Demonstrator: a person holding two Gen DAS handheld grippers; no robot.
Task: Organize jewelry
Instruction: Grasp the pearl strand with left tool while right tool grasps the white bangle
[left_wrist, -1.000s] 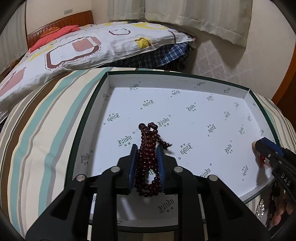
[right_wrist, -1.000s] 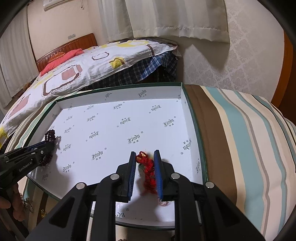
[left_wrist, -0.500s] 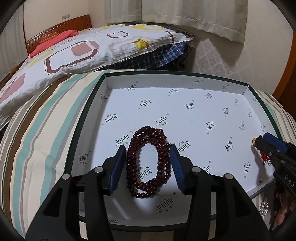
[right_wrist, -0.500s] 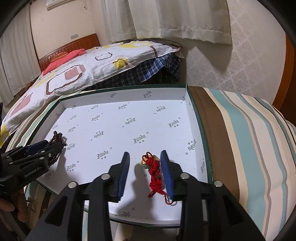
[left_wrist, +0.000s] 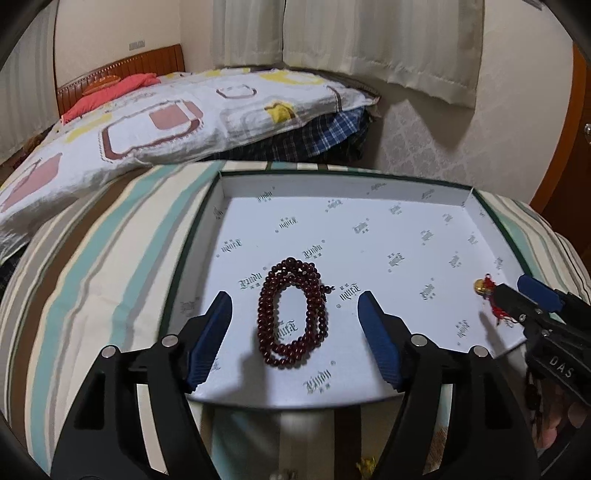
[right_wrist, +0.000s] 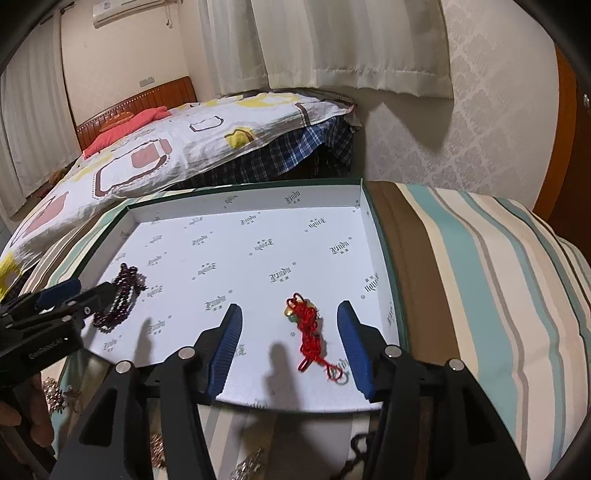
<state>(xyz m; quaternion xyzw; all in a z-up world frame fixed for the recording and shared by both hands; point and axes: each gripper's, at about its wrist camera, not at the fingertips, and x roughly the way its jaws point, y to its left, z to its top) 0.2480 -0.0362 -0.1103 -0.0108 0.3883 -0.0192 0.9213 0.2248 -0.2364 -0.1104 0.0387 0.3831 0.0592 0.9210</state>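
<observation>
Blue ribbed pads line both tools. The left hand-held gripper (left_wrist: 294, 332) stands with its jaws apart; they have just been opening, and the bead bracelet (left_wrist: 293, 314) lies free between them on the floor of the box (left_wrist: 343, 188), touching neither pad. The right hand-held gripper (right_wrist: 290, 338) is also apart, its jaws just opened, with the red cord charm (right_wrist: 310, 332) lying loose between them, nearer the pad at 3 o'clock.

I judge the step is the release. To do it well, lift each tool straight away so no pad drags a loop.

The bracelet is a doubled ring of small, round, glossy dark-red beads. The charm is thin knotted thread with a small gold bead at its 12 o'clock end. The box is shallow white printed card with a dark green rim, resting on striped cloth (right_wrist: 480, 277).
</observation>
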